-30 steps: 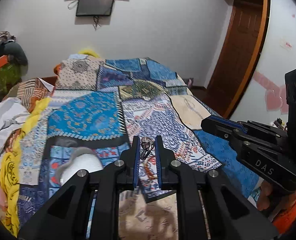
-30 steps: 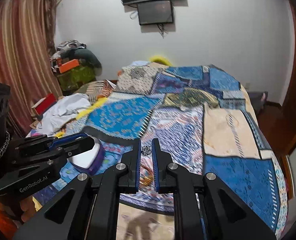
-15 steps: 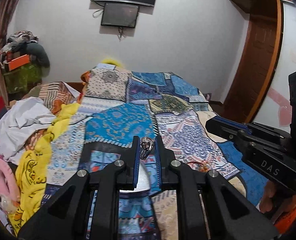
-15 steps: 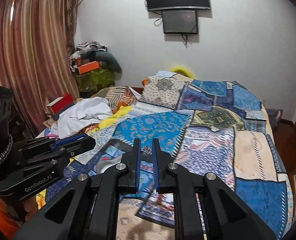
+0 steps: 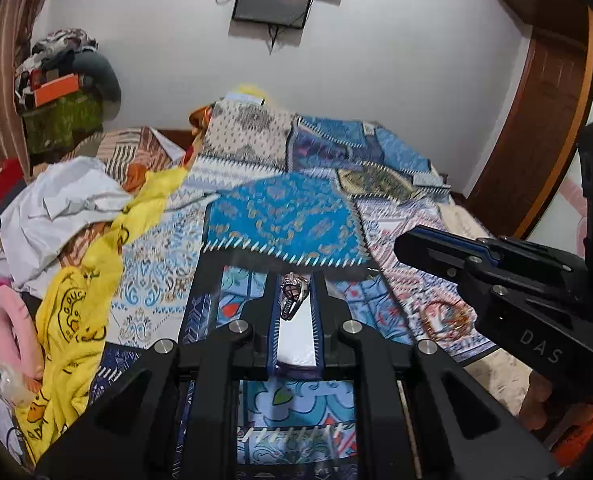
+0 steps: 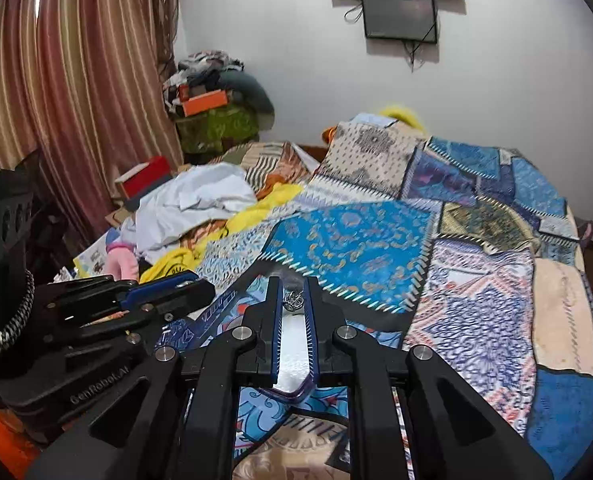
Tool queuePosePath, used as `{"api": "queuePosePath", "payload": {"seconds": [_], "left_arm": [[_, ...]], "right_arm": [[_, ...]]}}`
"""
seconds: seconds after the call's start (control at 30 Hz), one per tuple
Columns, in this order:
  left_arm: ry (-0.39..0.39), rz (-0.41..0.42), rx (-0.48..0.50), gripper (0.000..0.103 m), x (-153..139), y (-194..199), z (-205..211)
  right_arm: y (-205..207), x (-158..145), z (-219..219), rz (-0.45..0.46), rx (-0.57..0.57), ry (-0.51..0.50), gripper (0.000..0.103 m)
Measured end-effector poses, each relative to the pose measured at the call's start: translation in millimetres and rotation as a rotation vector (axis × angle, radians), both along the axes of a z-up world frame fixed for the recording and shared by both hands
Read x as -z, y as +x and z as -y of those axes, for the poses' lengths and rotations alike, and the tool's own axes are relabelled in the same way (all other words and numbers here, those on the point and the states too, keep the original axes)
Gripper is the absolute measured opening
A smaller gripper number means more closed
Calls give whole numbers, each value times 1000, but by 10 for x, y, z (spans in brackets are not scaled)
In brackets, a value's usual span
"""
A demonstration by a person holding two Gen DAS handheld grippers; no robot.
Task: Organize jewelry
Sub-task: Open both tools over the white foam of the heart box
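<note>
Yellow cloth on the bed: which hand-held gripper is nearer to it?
Left. The left hand-held gripper is next to the yellow cloth, which lies to its left; the right hand-held gripper is beyond the left one, farther from the cloth.

Black fingers (image 5: 274, 320) with blue pads, silver screws, braided cable (image 6: 6, 328)
</note>
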State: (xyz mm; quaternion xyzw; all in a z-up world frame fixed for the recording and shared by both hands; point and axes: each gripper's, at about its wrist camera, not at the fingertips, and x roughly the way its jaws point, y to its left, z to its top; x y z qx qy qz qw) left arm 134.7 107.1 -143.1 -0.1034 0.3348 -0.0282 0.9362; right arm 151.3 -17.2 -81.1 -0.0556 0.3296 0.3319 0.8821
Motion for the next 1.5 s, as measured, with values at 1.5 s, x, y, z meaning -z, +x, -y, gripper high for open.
{"api": "queuePosePath", "payload": {"seconds": [1.5], "left_arm": [[33,-85,-58,46,148,-57,-81]], "right_arm": [[101,336,53,-151,-21,-46,38]]}}
